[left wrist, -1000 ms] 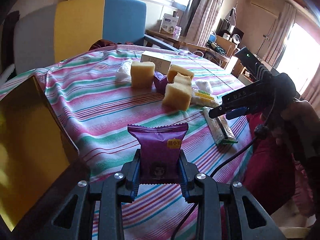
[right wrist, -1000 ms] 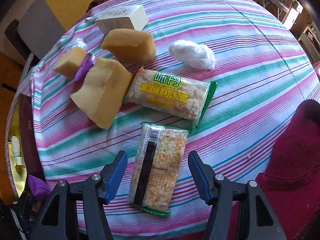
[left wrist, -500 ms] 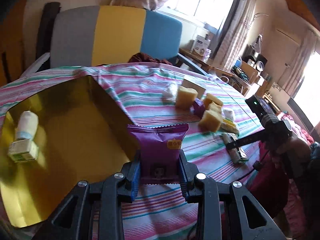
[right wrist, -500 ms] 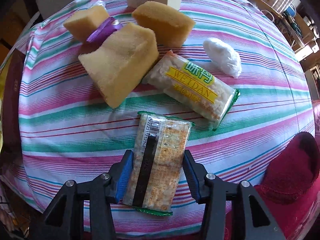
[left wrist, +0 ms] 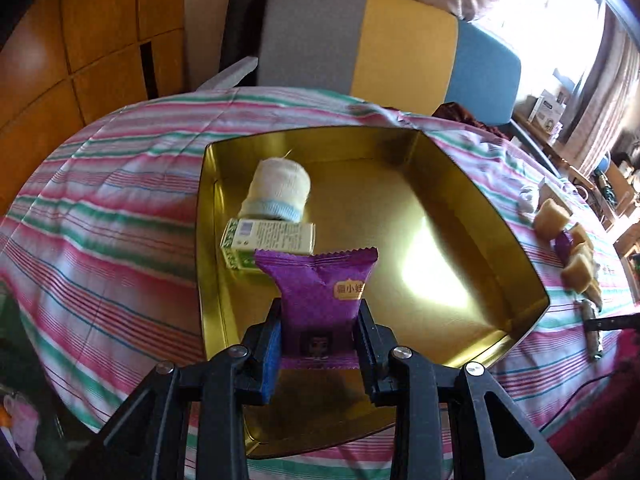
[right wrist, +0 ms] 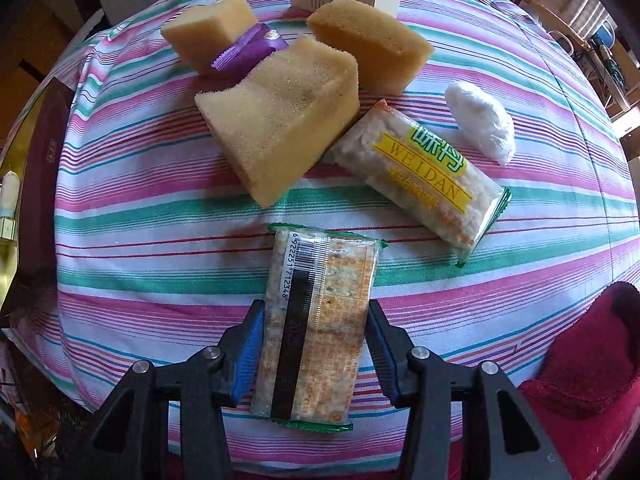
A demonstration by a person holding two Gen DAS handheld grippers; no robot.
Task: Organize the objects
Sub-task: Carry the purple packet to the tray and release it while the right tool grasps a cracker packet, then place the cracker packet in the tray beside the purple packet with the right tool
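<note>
Left wrist: crinkly purple packet (left wrist: 320,296) over glossy, seemingly metal gold tray (left wrist: 476,208).

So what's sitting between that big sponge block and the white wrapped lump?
In the right wrist view, the WEIDAN cracker pack lies between the sponge block and the white lump.

Home living/dining room. Round table under a pink-green-white striped cloth (left wrist: 120,208), upholstered chair with grey, yellow and blue back panels (left wrist: 384,40) pulled up to it, orange wood-panelled wall (left wrist: 80,40), sunlit window with beige curtains (left wrist: 616,72), cluttered wooden side desk (left wrist: 560,148). Snacks and sponges lie loose on the table.
</note>
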